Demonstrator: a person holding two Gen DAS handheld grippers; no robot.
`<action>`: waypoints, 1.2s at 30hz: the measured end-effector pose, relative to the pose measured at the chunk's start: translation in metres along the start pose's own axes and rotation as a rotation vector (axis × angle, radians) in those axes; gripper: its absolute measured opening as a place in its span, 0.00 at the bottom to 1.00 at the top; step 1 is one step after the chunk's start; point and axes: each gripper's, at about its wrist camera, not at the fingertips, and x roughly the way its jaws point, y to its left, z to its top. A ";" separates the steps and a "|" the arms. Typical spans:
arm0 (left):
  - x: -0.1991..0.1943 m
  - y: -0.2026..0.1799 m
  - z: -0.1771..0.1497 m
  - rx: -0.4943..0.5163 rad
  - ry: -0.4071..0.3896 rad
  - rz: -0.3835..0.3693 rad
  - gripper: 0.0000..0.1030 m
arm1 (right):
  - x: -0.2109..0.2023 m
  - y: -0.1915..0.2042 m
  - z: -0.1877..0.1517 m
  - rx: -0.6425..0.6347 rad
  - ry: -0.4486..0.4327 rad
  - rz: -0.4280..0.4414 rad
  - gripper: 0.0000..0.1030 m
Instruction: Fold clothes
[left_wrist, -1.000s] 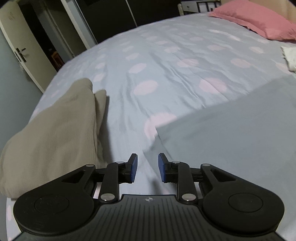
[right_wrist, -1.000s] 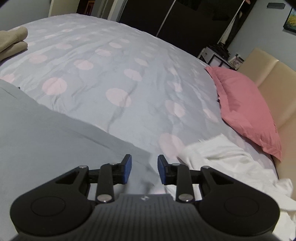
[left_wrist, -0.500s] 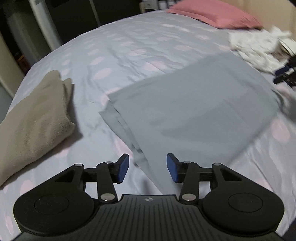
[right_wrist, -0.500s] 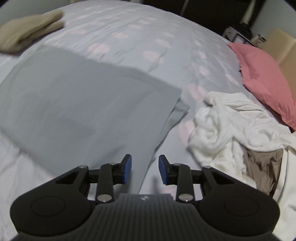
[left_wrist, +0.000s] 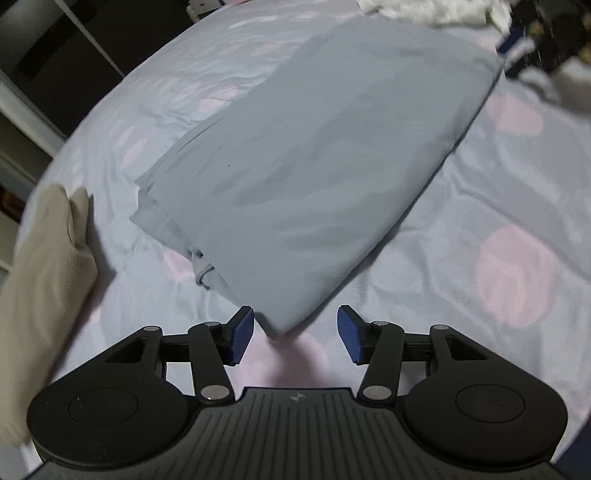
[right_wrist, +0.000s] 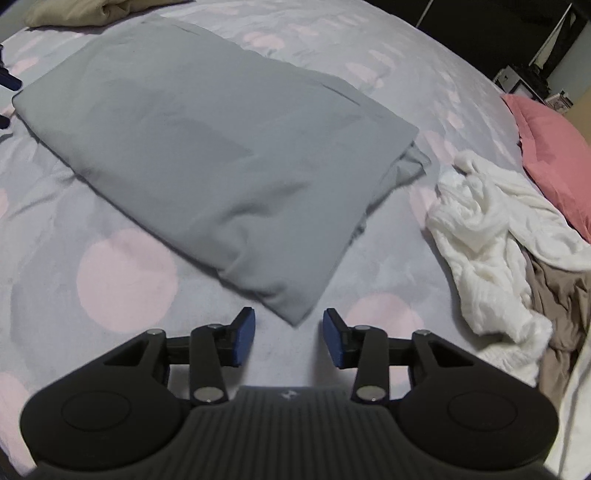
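Left gripper (left_wrist: 295, 334): jaws spread apart, nothing between the blue pads (left_wrist: 242, 338). The near corner of the grey folded cloth (left_wrist: 303, 177) lies just ahead of the gap, slightly toward the left pad; whether cloth and pad touch cannot be told. The gripper sits above the dotted bedsheet (left_wrist: 498, 229), over a pink dot.

Right gripper (right_wrist: 289, 339): jaws likewise apart and empty. A different near corner of the grey folded cloth (right_wrist: 207, 147) points into the gap and stops just short of the pads (right_wrist: 334, 345); no contact visible.

The grey folded cloth lies flat on the dotted bedsheet (right_wrist: 122, 280) as a rough rectangle, several layers thick. In the left view, layered edges and a small hem loop show along its left side. In the right view, a loose fold sticks out at its far right corner.

Beyond, left view: a beige folded garment (left_wrist: 40, 266) lies to the left of the grey cloth, apart from it. The far upper right is blurred; white fabric (left_wrist: 424, 9) shows there.

Beyond, right view: a white crumpled garment (right_wrist: 491, 229) lies right of the grey cloth, near but apart, with a brown garment (right_wrist: 557, 295) partly under it. A pink pillow (right_wrist: 554, 151) lies farther right. The beige folded garment (right_wrist: 85, 11) sits at the far top edge.
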 end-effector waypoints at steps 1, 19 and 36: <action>0.005 -0.003 0.001 0.014 0.018 0.018 0.32 | 0.002 0.000 0.002 0.004 -0.006 0.000 0.32; 0.003 0.010 -0.014 -0.051 0.136 0.029 0.01 | 0.000 -0.002 -0.004 -0.059 0.139 -0.025 0.06; -0.007 -0.047 -0.016 0.291 -0.060 0.148 0.44 | -0.018 0.050 -0.013 -0.411 -0.112 -0.114 0.59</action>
